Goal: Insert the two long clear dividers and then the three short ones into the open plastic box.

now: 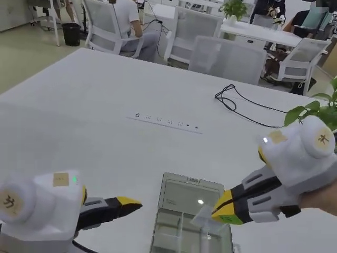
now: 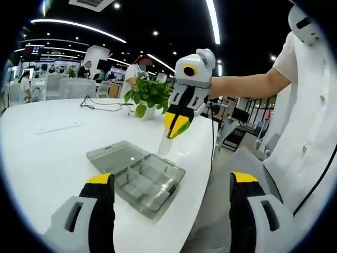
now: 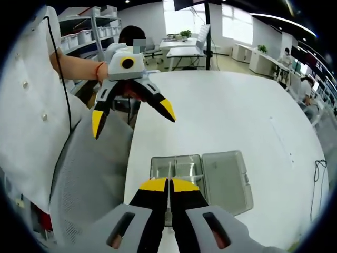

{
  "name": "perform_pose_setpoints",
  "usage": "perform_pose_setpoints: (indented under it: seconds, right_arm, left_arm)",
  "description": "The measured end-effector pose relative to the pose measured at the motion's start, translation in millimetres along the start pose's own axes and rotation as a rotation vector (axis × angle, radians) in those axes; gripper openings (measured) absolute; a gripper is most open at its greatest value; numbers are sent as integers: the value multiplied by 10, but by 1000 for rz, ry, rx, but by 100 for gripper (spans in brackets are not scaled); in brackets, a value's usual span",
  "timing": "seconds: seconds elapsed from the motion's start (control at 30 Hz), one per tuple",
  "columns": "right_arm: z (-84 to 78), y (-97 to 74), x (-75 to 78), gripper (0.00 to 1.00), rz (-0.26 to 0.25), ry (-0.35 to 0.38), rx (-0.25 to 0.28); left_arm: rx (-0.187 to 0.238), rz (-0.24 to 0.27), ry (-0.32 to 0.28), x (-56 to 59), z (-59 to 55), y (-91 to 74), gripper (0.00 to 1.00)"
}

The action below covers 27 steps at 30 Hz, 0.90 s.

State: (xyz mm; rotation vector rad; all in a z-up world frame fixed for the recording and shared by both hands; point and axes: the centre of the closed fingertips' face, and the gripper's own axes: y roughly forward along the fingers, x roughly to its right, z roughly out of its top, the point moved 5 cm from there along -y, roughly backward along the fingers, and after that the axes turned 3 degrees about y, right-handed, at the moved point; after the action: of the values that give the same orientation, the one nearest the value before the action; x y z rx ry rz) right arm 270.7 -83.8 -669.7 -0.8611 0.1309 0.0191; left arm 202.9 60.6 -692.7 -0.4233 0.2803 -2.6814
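The right gripper [image 1: 220, 212] clenched 1 clear divider [image 1: 202, 217] just above the open plastic box [image 1: 160, 226], while the left gripper [image 1: 126, 205] hung spread and empty. In my judgement, a tilted divider could miss its slots and jam.

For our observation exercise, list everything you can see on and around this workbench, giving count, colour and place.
table: one, white, under everything
plastic box: one, clear, lid open, near edge of table
divider: one, clear, held over the box
cable: one, black, far right of table
socket strip: one, white, table centre
plant: one, green, right edge
chairs: several, pale grey, beyond table
left gripper: one, white, yellow-tipped, open, left of box
right gripper: one, same colours, shut on the divider
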Motion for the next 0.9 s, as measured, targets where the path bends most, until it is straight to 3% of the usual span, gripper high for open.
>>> perform_pose_setpoints:
  seconds: [0.2, 0.5, 0.9]
  right_arm:
    - [-130, 144, 82, 3, -2, 19, 8]
    - [-307, 303, 130, 3, -4, 45, -3]
    - [-355, 379, 170, 3, -2, 51, 0]
  left_arm:
    - [-6, 6, -14, -4, -39, 25, 100]
    - [-24, 12, -13, -24, -92, 38, 100]
    - [-22, 16, -23, -34, -90, 29, 100]
